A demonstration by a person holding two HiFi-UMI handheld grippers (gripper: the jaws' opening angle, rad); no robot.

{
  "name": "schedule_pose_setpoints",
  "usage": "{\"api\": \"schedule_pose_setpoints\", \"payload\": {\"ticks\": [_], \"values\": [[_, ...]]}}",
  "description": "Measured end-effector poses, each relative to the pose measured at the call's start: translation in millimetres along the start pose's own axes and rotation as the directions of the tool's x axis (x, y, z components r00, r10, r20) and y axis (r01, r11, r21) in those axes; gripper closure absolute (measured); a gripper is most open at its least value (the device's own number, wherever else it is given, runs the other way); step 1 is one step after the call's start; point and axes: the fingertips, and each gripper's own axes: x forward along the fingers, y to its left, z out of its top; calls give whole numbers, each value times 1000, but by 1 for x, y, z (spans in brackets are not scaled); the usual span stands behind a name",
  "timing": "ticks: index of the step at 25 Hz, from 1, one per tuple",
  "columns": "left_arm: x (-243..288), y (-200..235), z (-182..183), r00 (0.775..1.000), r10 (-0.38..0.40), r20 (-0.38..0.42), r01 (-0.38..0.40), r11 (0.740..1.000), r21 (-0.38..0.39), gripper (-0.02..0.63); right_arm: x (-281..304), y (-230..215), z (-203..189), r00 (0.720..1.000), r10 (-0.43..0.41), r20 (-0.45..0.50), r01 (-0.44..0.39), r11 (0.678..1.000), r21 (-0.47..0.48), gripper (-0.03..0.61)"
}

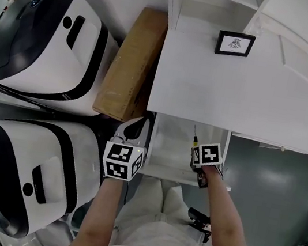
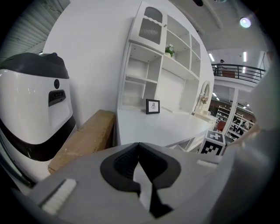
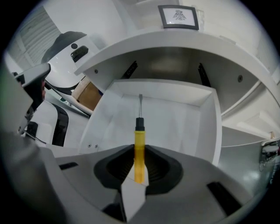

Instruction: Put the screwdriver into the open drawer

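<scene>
A: Where was the screwdriver (image 3: 139, 140) at that moment?

B: It was in the right tool (image 3: 139, 154), pinched by its yellow handle. The black collar and the metal shaft stuck out in front. It hung over the open drawer (image 3: 175, 122), with the tip pointed toward the back wall. I could not tell whether the tip touched the drawer floor.

A: And the left tool (image 2: 139, 148)?

B: Its 2 jaws were pressed together with nothing between them. In the head view it was just beside the left front corner of the drawer, apart from the screwdriver.

A: So what could go wrong from there?

B: In my judgement there were 3 risks. First, the jaws held only the handle, far from the tip. If the tip pushed on the drawer floor, the screwdriver could swing in the grip or slip out crooked. Second, the white tabletop (image 1: 234, 98) hung over the back of the drawer, so a move too far forward could knock the shaft against its edge. Third, if the jaws spread while the screwdriver was high, the round handle could bounce and roll.

A: Could the drawer itself move?

B: Possibly. A hard push forward could slide it a little toward shut.
</scene>
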Motion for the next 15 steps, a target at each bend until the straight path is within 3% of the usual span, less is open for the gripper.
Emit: {"api": "schedule_pose_setpoints", "payload": {"ticks": [15], "values": [[7,6,-16,999,-37,-24,37,999,-1,604,46,-8,-6,999,-18,-44,22,995,102,500]]}}
